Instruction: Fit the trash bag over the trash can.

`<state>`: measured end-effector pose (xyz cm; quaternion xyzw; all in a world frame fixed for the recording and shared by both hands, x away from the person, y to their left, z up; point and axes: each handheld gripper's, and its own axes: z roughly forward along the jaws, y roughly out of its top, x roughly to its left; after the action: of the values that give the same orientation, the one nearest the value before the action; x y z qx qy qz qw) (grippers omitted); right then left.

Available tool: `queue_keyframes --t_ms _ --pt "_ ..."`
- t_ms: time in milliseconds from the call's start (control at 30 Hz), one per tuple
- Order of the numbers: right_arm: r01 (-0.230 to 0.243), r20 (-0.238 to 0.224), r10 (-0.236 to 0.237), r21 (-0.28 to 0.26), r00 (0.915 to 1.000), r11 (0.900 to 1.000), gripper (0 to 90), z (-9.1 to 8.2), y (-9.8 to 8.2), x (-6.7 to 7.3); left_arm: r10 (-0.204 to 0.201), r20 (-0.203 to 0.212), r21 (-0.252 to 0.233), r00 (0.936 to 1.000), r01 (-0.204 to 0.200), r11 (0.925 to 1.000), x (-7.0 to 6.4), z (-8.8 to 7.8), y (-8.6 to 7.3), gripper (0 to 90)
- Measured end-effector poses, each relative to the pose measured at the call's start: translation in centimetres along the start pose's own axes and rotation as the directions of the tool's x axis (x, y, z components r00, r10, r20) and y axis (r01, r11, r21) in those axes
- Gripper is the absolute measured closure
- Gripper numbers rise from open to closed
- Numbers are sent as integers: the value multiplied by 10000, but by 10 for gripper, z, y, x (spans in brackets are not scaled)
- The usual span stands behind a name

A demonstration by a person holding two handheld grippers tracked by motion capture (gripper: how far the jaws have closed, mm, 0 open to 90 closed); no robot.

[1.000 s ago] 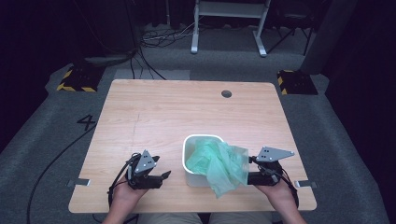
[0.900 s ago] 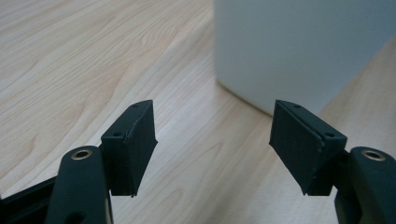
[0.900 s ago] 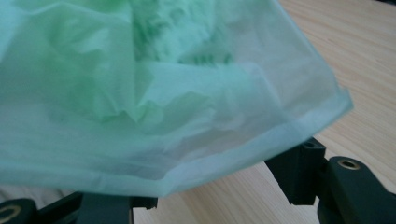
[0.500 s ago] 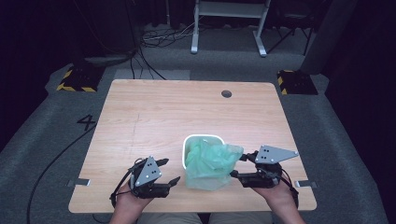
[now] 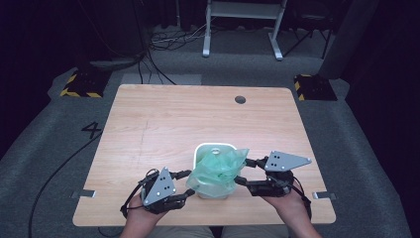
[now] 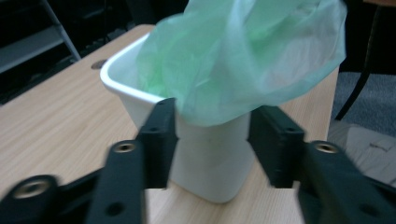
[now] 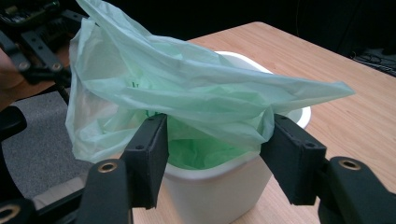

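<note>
A small white bin stands near the table's front edge, with a thin green plastic bag bunched over its near half and partly tucked inside. My left gripper is open just left of the bin. In the left gripper view its jaws straddle the bin's near corner under the overhanging bag. My right gripper is open at the bin's right side. In the right gripper view the bag's edge droops between the spread jaws, above the bin's rim.
The wooden table has a round cable hole at the back right. Beyond it on the floor lie cables, a white desk frame and two striped blocks.
The bag, which hung off the bin's right side, is now bunched over its near half. Both grippers have closed in on the bin, the left one moving right.
</note>
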<state>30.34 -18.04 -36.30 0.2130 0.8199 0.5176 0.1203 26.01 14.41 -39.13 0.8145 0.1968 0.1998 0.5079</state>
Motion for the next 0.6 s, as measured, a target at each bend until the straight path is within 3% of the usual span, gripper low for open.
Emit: queue_keyframes --t_ms 100,233,433,500,600 --pt "23 54 -23 -6 10000 10000 418 -2 1 0 -439 246 135 9987 436 9990 3 -1 4 731" --pt "56 122 -56 -15 9999 10000 419 -4 1 -1 -350 133 57 9993 349 9994 3 -4 6 885" --pt "113 295 -111 -45 9995 9999 442 -8 4 -3 -107 -97 -43 9999 107 9999 1 -8 9 900" --pt "156 322 -154 -59 9994 9999 505 -9 6 -3 -70 -172 -141 9998 68 9999 1 -11 11 900" --pt "277 264 -275 -55 9993 9996 696 -11 11 -3 -59 -187 -196 9998 55 9998 1 -14 13 900"
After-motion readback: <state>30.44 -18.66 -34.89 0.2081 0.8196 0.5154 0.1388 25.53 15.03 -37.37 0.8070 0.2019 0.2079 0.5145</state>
